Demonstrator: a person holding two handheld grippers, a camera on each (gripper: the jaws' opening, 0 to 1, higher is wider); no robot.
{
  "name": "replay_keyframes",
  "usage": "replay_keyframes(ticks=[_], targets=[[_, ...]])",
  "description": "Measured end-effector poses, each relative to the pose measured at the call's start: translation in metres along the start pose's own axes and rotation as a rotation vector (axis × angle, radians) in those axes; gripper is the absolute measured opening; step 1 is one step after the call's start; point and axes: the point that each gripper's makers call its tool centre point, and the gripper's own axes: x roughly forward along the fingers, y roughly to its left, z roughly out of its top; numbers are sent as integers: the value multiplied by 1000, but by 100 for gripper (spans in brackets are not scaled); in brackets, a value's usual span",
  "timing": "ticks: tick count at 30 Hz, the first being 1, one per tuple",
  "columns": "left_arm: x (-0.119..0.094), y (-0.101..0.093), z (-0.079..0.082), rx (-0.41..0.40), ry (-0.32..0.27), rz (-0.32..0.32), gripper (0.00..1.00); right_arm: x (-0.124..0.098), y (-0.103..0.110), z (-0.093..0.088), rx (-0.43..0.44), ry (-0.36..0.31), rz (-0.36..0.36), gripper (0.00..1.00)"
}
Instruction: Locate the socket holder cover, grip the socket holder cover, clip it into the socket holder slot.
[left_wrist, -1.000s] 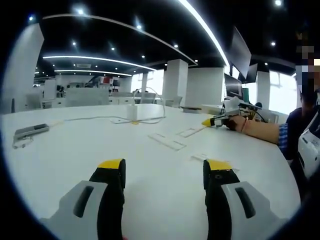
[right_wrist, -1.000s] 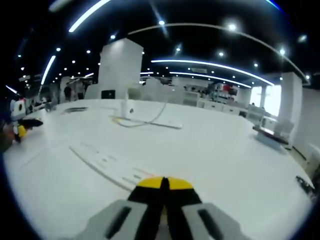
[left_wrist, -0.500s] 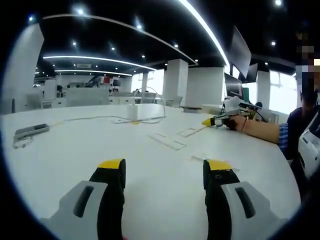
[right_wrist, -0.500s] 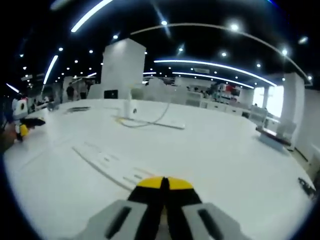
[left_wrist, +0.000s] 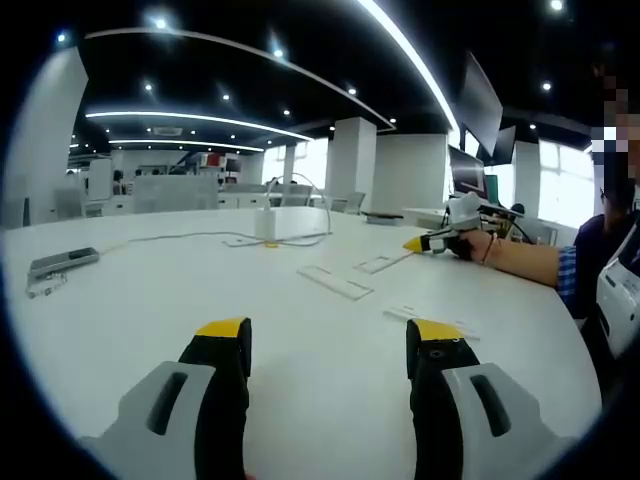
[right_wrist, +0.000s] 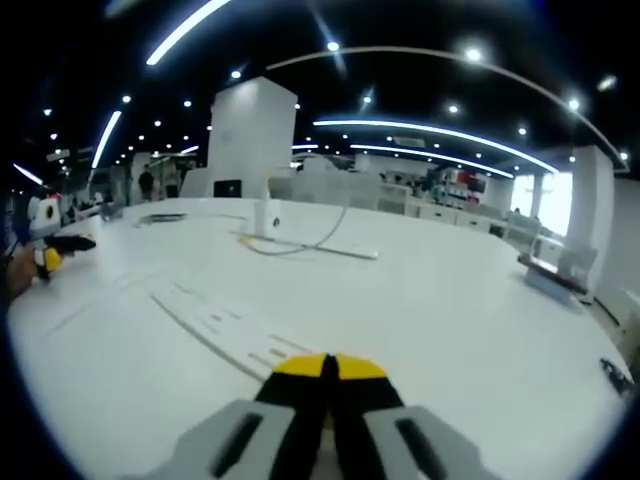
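Observation:
In the left gripper view my left gripper (left_wrist: 330, 335) is open over the white table (left_wrist: 150, 320), with nothing between its yellow-tipped jaws. Ahead lie flat white plastic pieces: a long strip (left_wrist: 335, 282), a shorter one (left_wrist: 380, 263) and a small piece (left_wrist: 420, 315) by the right jaw tip. Which one is the cover I cannot tell. My right gripper (left_wrist: 425, 241) hovers low at the table's far right, in a person's hand (left_wrist: 470, 243). In the right gripper view the right gripper (right_wrist: 323, 367) is shut, its tips just short of a long white slotted strip (right_wrist: 225, 325). The left gripper (right_wrist: 50, 250) shows far left.
A white cable with a small white block (left_wrist: 265, 225) lies at mid-table, and it also appears as a block (right_wrist: 268, 217) in the right gripper view. A phone (left_wrist: 62, 262) rests at the left edge. A person's sleeve (left_wrist: 570, 275) is at right. A small dark item (right_wrist: 615, 372) sits near the table edge.
The left gripper view is unchanged. The right gripper view has shifted slightly, so the long strip sits a little further right; the jaws stay shut.

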Motion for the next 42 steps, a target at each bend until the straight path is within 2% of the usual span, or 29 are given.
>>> replay_keyframes(ticks=[6, 7, 12, 23, 35, 42], targets=[[0, 2, 1, 0, 1, 0, 63, 2, 7, 2, 0, -9, 30, 4], [0, 3, 1, 0, 1, 0, 63, 3, 14, 2, -4, -5, 60, 4], [0, 5, 2, 2, 3, 2, 63, 8, 35, 6, -78, -16, 112, 4], [0, 5, 2, 3, 4, 3, 63, 6, 42, 6, -81, -21, 136, 4], [0, 6, 2, 3, 5, 4, 63, 8, 57, 6, -135, -22, 177, 4], [0, 4, 0, 3, 7, 3, 62, 5, 59, 6, -138, -22, 180, 4]])
